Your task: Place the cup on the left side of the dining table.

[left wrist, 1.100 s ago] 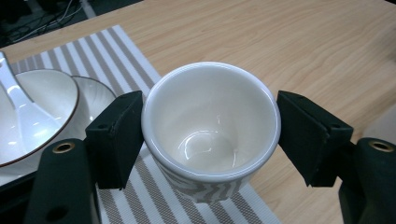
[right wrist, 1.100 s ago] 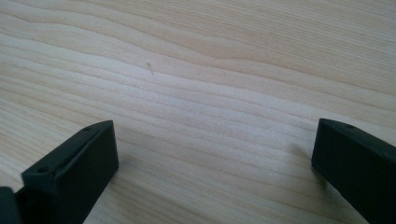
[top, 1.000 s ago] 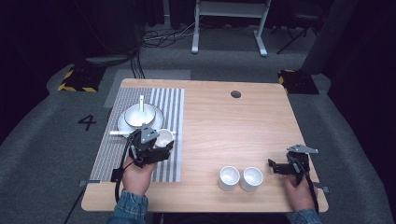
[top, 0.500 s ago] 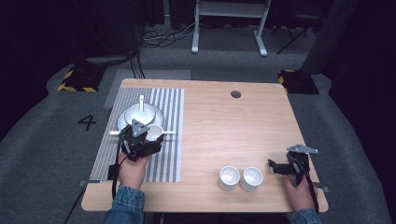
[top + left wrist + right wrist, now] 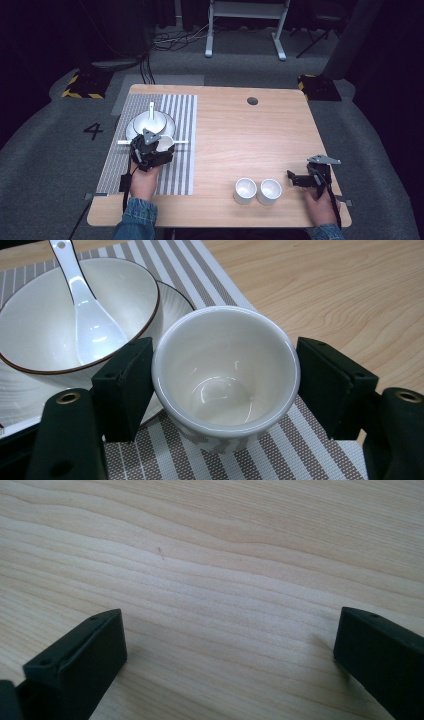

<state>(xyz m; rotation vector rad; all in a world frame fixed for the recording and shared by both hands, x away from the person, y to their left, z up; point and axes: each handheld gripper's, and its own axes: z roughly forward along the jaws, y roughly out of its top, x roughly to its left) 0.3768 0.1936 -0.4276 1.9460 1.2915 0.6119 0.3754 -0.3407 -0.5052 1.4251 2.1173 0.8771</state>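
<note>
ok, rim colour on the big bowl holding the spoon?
Thin dark brown line around the white ceramic bowl; clearest in the left gripper view.

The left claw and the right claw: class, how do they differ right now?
The left claw has a white cup between its jaws, over the striped mat; the right claw is open, holding nothing. The left sits beside the bowl, the right over bare table. Both have black jaws.
</note>
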